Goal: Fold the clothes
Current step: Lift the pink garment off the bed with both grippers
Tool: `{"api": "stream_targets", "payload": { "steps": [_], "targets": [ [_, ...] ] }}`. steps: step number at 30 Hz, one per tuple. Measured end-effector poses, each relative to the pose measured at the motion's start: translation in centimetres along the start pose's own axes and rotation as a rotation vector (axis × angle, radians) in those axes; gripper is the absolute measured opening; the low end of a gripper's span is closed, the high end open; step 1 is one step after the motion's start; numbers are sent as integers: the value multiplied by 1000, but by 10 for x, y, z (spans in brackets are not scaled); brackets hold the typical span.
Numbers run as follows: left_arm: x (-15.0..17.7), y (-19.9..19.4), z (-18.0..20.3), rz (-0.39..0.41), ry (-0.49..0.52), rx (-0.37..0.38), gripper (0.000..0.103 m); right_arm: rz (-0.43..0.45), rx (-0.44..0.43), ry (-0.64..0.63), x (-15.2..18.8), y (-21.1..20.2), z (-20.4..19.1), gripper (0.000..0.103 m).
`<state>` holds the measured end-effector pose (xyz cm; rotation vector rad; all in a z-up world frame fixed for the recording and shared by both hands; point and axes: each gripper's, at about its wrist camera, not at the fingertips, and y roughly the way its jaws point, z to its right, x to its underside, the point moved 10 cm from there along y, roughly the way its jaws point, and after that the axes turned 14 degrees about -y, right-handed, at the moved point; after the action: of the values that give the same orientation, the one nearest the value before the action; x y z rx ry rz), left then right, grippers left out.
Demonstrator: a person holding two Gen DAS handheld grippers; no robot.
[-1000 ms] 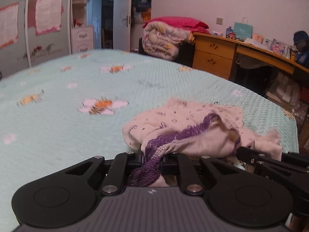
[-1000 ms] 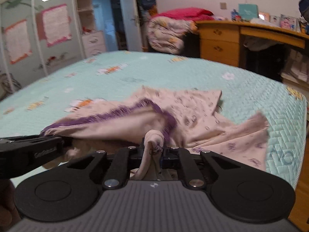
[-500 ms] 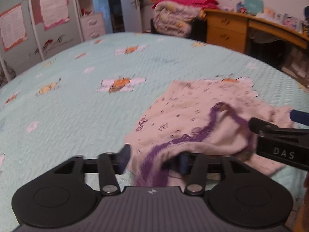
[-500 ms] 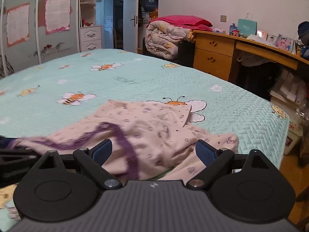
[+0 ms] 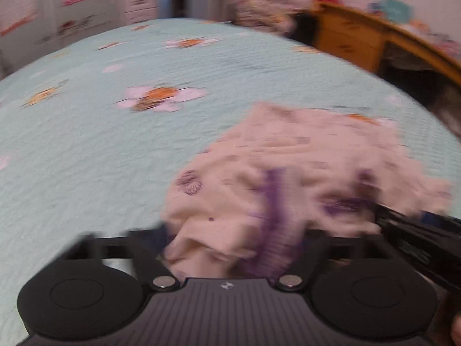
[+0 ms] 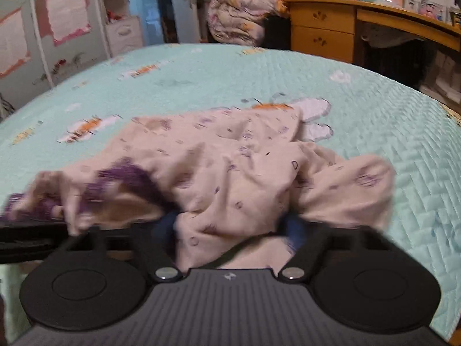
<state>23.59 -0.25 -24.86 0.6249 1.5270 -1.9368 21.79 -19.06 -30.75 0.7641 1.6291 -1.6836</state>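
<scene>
Both claws were down on the bed at once. Left claw (image 5: 234,239) had its jaws closing, a bunched fold of the pale pink printed cotton garment with purple lace trim (image 5: 291,173) lying between them; the blur hid whether the pads pressed it. Right claw (image 6: 232,226) was closing too, the same garment (image 6: 230,173) heaped between its blue pads, and again no clear pinch could be made out.

From the left wrist view the right claw's black finger (image 5: 415,230) came in from the right edge, reaching the purple trim. The right wrist view returned the favour: the left claw (image 6: 31,230) sat as a dark bar at the left edge under the lace, and it showed the cloth's far hem spread flat, sharp where the other view smeared.

One garment, crumpled near the bed's front edge, lay on a mint-green quilted bedspread with bee prints (image 6: 216,69). Behind stood one yellow wooden table with drawers (image 6: 325,28), one rolled floral quilt topped by red bedding (image 6: 245,14), and a wardrobe with pink-edged panels (image 6: 66,11).
</scene>
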Motion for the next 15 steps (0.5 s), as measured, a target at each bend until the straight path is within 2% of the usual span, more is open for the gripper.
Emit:
{"api": "stream_targets", "payload": {
  "steps": [1,2,3,6,11,15],
  "targets": [
    [1,-5,5,2,18,17,31,-1,-26,14,-2,-3,-1,28],
    [0,-13,8,18,27,23,28,-3,-50,28,-4,-6,-2,21],
    [-1,-21,11,34,35,29,25,-3,-60,48,-6,-11,1,19],
    [-3,-47,19,83,60,49,24,28,-99,102,-13,-38,2,16],
    [-15,-131,21,220,105,82,23,108,-178,90,-38,-99,-16,14],
    [-25,-205,8,322,102,69,23,179,-260,64,-63,-155,-41,14]
  ]
}}
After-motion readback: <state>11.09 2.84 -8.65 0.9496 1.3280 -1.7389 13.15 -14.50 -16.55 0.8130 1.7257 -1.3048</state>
